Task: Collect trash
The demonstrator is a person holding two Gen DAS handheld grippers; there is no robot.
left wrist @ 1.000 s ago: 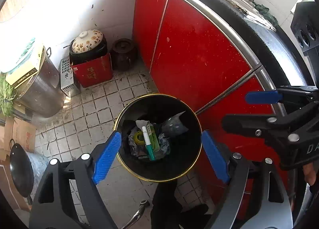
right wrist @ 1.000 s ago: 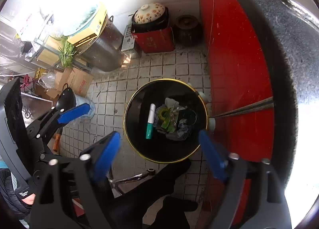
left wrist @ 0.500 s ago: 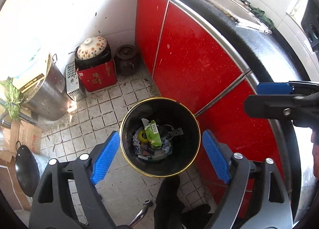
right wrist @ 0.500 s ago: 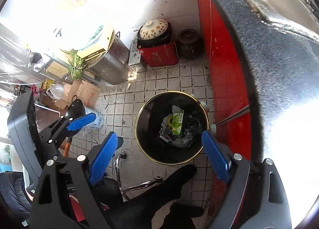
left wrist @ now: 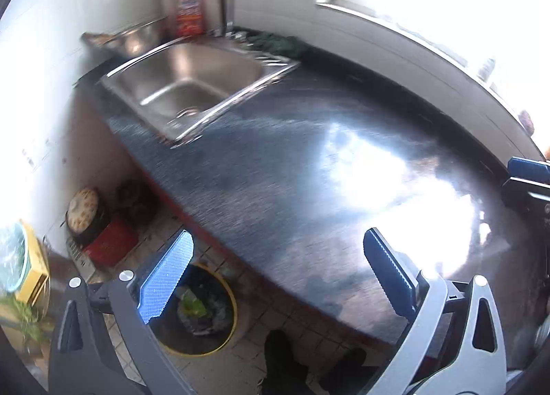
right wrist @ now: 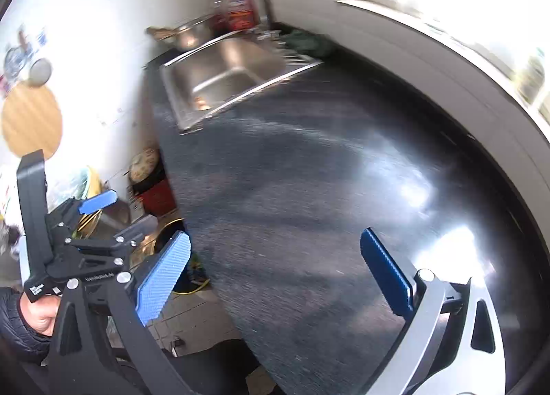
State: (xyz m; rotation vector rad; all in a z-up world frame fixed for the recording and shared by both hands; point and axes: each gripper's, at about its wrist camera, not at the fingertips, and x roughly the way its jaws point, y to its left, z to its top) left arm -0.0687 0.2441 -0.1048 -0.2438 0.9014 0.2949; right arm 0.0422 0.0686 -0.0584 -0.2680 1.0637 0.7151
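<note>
The black trash bin with a yellow rim (left wrist: 220, 333) stands on the tiled floor below the counter and holds crumpled trash with a green carton (left wrist: 192, 305). Part of its rim shows in the right wrist view (right wrist: 192, 286). My left gripper (left wrist: 278, 274) is open and empty, high above the dark countertop (left wrist: 275, 182). My right gripper (right wrist: 275, 274) is open and empty over the same countertop (right wrist: 292, 189). The left gripper also shows at the left of the right wrist view (right wrist: 89, 223). The right gripper's tip shows at the right edge of the left wrist view (left wrist: 529, 171).
A steel sink (left wrist: 192, 86) with a tap (left wrist: 220, 0) and a red bottle (left wrist: 189, 10) sits at the far end of the counter. A green cloth (left wrist: 278, 43) lies beside it. A flowered pot on a red box (left wrist: 99, 230) stands on the floor.
Both grippers have risen and tilted up from over the bin to face the countertop and sink. The bin has dropped to the lower left of both views. Both stay open.
</note>
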